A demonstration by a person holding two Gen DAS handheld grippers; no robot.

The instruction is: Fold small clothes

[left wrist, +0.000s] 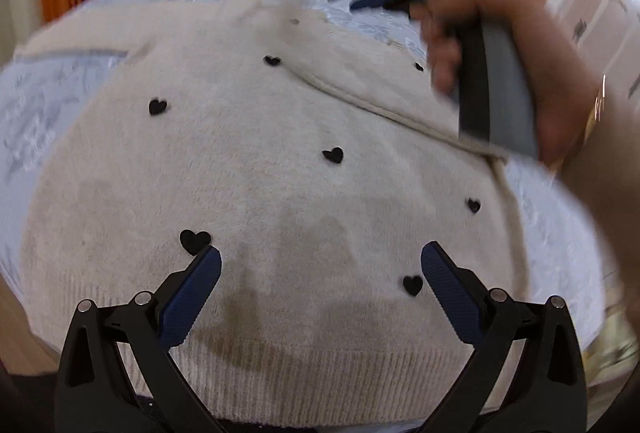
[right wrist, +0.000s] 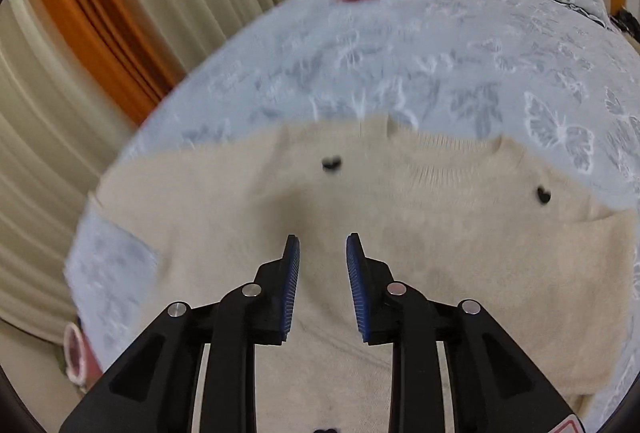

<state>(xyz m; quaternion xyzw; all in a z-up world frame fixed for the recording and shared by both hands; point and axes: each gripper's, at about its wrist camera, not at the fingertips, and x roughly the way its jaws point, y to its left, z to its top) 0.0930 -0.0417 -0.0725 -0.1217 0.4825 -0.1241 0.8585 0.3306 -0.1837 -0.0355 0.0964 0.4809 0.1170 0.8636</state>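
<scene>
Surface: pale blue butterfly-print bedspread point(right wrist: 400, 65) is being covered by cream fuzzy sweater with black hearts point(left wrist: 260, 173).
Room: beige-and-orange curtains point(right wrist: 80, 73) are being shown behind.
Left gripper point(left wrist: 320, 265): being held wide apart, empty.
Right gripper point(right wrist: 322, 253): being held narrowly parted above sweater, nothing gripped.

A cream fuzzy sweater point(left wrist: 280, 173) dotted with small black hearts lies flat on the bed, ribbed hem at 6 o'clock, one sleeve folded across at 2 o'clock.

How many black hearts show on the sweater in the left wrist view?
7: upper middle, upper right by the hand, left, centre, right, two near the jaws. The folded sleeve may hide more.
</scene>
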